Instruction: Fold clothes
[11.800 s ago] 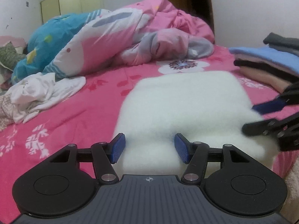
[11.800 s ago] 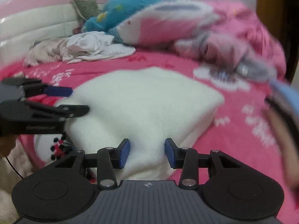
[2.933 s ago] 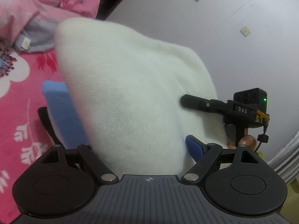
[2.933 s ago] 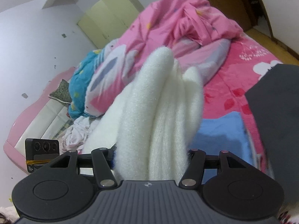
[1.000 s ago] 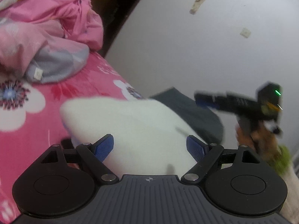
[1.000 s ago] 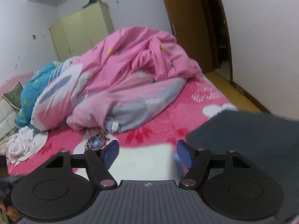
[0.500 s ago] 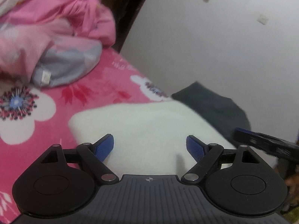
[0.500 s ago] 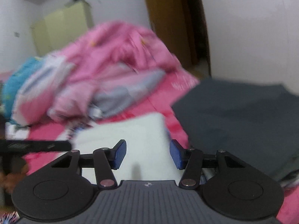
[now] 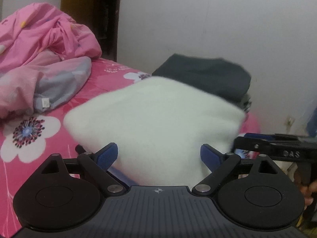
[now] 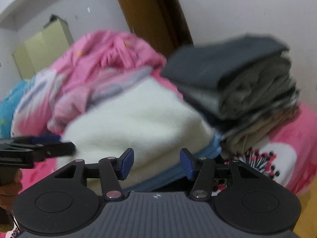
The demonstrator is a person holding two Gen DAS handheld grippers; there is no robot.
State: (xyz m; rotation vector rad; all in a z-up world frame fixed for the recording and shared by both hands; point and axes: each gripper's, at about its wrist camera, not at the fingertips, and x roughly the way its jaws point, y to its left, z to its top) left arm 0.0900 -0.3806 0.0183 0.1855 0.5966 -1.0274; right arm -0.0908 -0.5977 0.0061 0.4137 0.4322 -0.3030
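A white fleece garment (image 9: 158,117) lies folded on top of a blue folded one (image 10: 215,148) on the bed. Beside it stands a pile of dark grey and olive folded clothes (image 10: 243,83), which shows behind the fleece (image 10: 138,119) in the left wrist view as a dark grey pile (image 9: 204,75). My left gripper (image 9: 158,156) sits just short of the fleece's near edge, its jaws opening, nothing pressed between the blue pads. My right gripper (image 10: 156,163) is open at the fleece's other side, pads clear of the cloth. Each gripper shows in the other's view: right gripper (image 9: 273,148), left gripper (image 10: 37,150).
A crumpled pink duvet (image 9: 39,45) is heaped further up the pink flowered bedsheet (image 9: 29,138). A white wall and a brown wooden door (image 9: 89,10) stand behind the bed. A pale green wardrobe (image 10: 43,45) is at the far left. A hand (image 9: 309,190) holds the right gripper's handle.
Both grippers have drawn back from the white fleece, which now lies flat on the blue garment. The right gripper has dropped lower beside the dark pile. The left view has rolled level.
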